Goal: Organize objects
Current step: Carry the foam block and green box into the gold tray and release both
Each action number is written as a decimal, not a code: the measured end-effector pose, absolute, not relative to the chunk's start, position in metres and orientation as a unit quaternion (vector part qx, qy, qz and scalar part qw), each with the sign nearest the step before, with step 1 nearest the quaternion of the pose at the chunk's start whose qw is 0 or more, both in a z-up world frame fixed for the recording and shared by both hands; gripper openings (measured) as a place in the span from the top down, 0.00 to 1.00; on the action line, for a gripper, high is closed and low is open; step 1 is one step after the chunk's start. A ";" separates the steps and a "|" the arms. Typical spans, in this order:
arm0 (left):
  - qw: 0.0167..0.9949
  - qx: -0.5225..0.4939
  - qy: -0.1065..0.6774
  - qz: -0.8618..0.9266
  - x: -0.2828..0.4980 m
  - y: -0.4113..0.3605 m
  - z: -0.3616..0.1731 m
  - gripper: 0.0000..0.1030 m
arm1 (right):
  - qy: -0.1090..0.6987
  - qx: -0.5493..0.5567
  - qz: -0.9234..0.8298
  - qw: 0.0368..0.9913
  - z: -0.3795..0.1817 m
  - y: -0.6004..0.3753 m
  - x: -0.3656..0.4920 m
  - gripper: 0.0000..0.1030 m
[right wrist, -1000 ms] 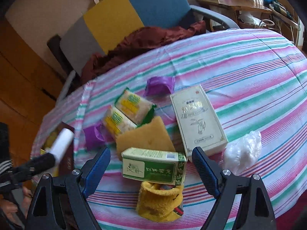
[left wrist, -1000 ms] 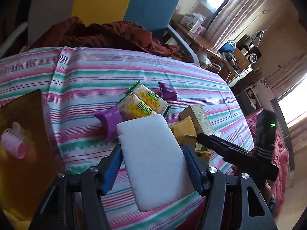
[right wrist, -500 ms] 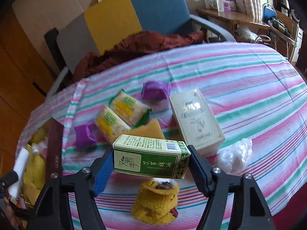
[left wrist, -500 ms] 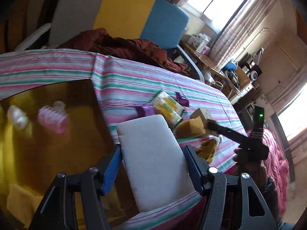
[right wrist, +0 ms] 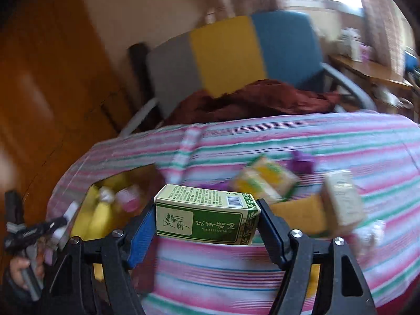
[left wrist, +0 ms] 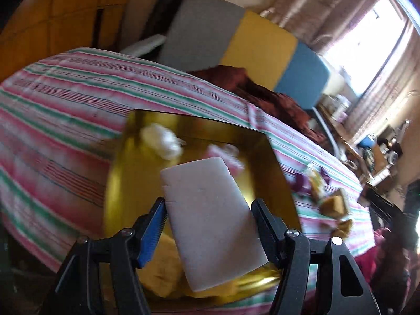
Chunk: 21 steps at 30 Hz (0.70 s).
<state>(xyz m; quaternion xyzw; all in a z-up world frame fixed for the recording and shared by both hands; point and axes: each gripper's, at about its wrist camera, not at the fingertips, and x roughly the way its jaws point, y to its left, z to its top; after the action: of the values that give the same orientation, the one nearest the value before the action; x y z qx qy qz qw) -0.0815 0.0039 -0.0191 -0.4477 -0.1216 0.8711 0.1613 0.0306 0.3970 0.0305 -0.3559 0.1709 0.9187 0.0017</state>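
My left gripper [left wrist: 210, 223] is shut on a flat white sponge block [left wrist: 210, 218] and holds it above the open gold-lined box [left wrist: 267, 157], which holds a white ball [left wrist: 162, 141], a pink item and yellow cloth. My right gripper [right wrist: 206, 220] is shut on a green and cream essential-oil carton [right wrist: 204, 218], lifted above the striped tablecloth [right wrist: 288, 136]. The gold box [right wrist: 105, 204] shows at the left in the right wrist view, with the left gripper [right wrist: 39, 231] beside it.
On the cloth lie yellow-green snack packets [right wrist: 265, 181], purple pieces [right wrist: 302, 162], a tan sponge [right wrist: 296, 212], a cream box [right wrist: 344, 199] and a white bag [right wrist: 372, 233]. A grey, yellow and blue chair [right wrist: 236, 52] with a brown garment stands behind the table.
My left gripper swung left with the white block until it hangs over the gold box. My right gripper shut on the green carton, lifted it and moved left toward the box.
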 end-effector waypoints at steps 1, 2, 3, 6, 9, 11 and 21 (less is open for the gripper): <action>0.158 -0.448 -0.119 0.872 -0.082 0.001 -0.020 0.35 | 0.162 -0.363 0.917 -0.019 0.029 0.379 0.024 0.29; 0.153 -0.448 -0.115 0.873 -0.084 -0.004 -0.023 0.35 | 0.155 -0.372 0.915 -0.041 0.026 0.359 0.017 0.29; 0.146 -0.446 -0.107 0.876 -0.085 -0.006 -0.025 0.35 | 0.149 -0.378 0.912 -0.059 0.024 0.344 0.012 0.29; 0.139 -0.448 -0.091 0.878 -0.088 -0.014 -0.031 0.33 | 0.124 -0.403 0.901 -0.105 0.014 0.294 -0.005 0.29; 0.139 -0.456 -0.084 0.875 -0.093 -0.019 -0.040 0.29 | 0.101 -0.434 0.885 -0.131 -0.002 0.252 -0.021 0.29; 0.133 -0.462 -0.081 0.873 -0.095 -0.022 -0.045 0.23 | 0.097 -0.451 0.876 -0.137 -0.011 0.236 -0.029 0.29; 0.116 -0.441 -0.118 0.882 -0.080 -0.048 -0.037 0.11 | 0.134 -0.483 0.850 -0.161 -0.039 0.205 -0.051 0.16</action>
<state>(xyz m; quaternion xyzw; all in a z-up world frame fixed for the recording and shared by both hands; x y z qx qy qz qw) -0.0799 -0.0480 -0.0366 -0.4413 -0.1175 0.8821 0.1158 -0.0513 0.2052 -0.0393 -0.4828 0.1343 0.8502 -0.1613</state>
